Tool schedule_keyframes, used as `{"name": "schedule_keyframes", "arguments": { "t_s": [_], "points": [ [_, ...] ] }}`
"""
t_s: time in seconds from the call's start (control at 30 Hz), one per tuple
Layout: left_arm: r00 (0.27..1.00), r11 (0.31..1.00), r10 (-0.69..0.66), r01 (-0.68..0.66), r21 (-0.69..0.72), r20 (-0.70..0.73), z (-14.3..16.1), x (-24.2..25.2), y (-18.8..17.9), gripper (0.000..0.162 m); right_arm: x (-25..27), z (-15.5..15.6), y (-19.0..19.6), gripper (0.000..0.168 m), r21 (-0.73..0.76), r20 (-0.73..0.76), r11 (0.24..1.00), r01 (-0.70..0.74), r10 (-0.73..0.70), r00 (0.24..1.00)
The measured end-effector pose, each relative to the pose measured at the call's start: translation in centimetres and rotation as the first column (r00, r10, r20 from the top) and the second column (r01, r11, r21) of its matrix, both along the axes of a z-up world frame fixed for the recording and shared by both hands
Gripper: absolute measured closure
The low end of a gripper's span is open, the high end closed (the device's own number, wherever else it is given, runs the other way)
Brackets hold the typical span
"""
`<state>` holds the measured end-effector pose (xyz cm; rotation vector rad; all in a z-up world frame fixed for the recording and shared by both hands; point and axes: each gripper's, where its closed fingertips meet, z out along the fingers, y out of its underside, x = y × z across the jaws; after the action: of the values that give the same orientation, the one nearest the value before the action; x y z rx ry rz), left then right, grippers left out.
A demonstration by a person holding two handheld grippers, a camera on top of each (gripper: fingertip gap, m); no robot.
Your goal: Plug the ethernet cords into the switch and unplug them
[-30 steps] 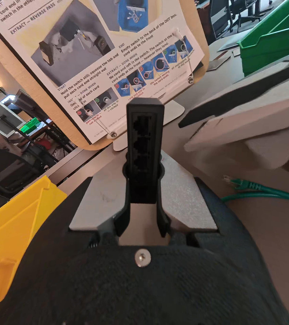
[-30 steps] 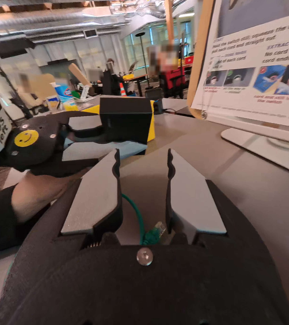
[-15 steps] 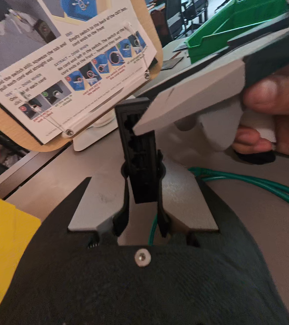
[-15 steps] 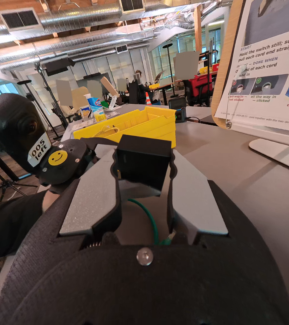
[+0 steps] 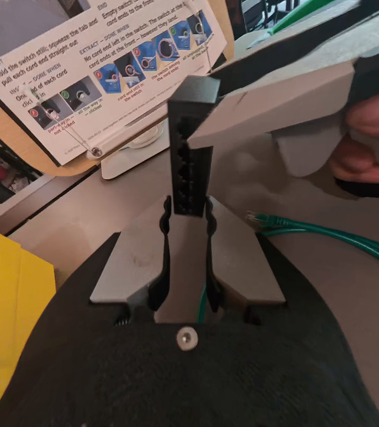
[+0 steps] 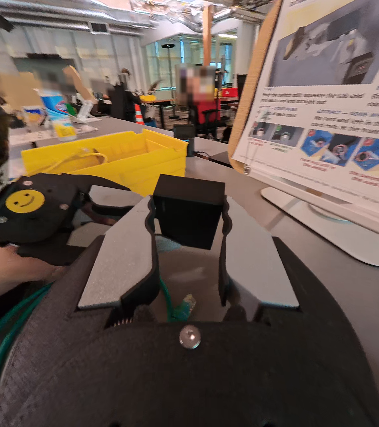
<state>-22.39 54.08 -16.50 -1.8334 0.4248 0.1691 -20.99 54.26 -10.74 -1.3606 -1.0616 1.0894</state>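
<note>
The black switch (image 5: 190,161) stands on end with its row of empty ports facing the left wrist camera. My right gripper (image 6: 188,208) is shut on it across its port face and back; one grey finger (image 5: 264,111) crosses the ports. My left gripper (image 5: 188,212) has its jaws slightly apart, with only the switch's lower end between the fingertips. A green ethernet cord (image 5: 322,233) lies on the table, its plug (image 5: 255,218) free to the right of the left gripper. A green plug (image 6: 185,307) shows under the right gripper.
A yellow bin (image 6: 119,161) stands on the left, close beside the left gripper (image 5: 6,300). An instruction board (image 5: 91,69) on a white stand (image 6: 322,231) rises just behind the switch. A hand (image 5: 373,138) holds the right gripper. A green bin edge (image 5: 299,16) is far right. Spacing between my two grippers at the tips: around 6 centimeters. My left gripper's tips are some 6 centimeters from the green plug (image 6: 185,307). It turns up in the left wrist view (image 5: 260,218) as well.
The right gripper came in and closed around the switch. The left gripper has drawn back, so the switch now sits only at its fingertips instead of deep in its jaws.
</note>
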Motion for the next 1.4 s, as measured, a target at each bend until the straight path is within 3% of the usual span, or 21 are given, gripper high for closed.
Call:
{"name": "schedule_keyframes", "arguments": {
  "t_s": [0.1, 0.43, 0.63, 0.87, 1.2, 1.4],
  "points": [
    [0.999, 1.0, 0.009, -0.009, 0.0, 0.034, 0.1, -0.4, 0.0, 0.131, 0.4, -0.2, 0.7, 0.113, -0.018, 0.004, 1.0, 0.017, -0.017, 1.0],
    [0.997, 1.0, -0.023, 0.022, -0.01, -0.076, -0.5, 0.6, -0.1, 0.135, 1.1, -0.6, 2.0, 0.113, -0.095, -0.013, 0.994, 0.051, -0.052, 0.999],
    [0.998, 0.998, 0.055, -0.055, -0.002, -0.043, -0.3, -1.0, 0.0, 0.143, 0.6, -2.9, 2.5, 0.113, -0.103, 0.101, 0.992, 0.075, -0.065, 0.993],
    [0.999, 0.998, 0.051, -0.051, 0.02, -0.006, 0.2, -1.2, -0.2, 0.143, -0.2, -3.8, 1.3, 0.114, -0.074, 0.143, 0.997, 0.023, -0.012, 0.99],
    [0.979, 0.998, 0.069, -0.069, 0.005, -0.193, -0.9, -0.8, 0.2, 0.151, -0.1, -4.2, 1.4, 0.114, -0.125, 0.152, 0.992, 0.017, 0.002, 0.988],
    [0.991, 0.996, 0.091, -0.089, 0.032, -0.093, 0.0, -1.6, 0.1, 0.152, 0.1, -4.4, 1.6, 0.113, -0.155, 0.151, 0.988, 0.028, -0.005, 0.989]
  ]
}}
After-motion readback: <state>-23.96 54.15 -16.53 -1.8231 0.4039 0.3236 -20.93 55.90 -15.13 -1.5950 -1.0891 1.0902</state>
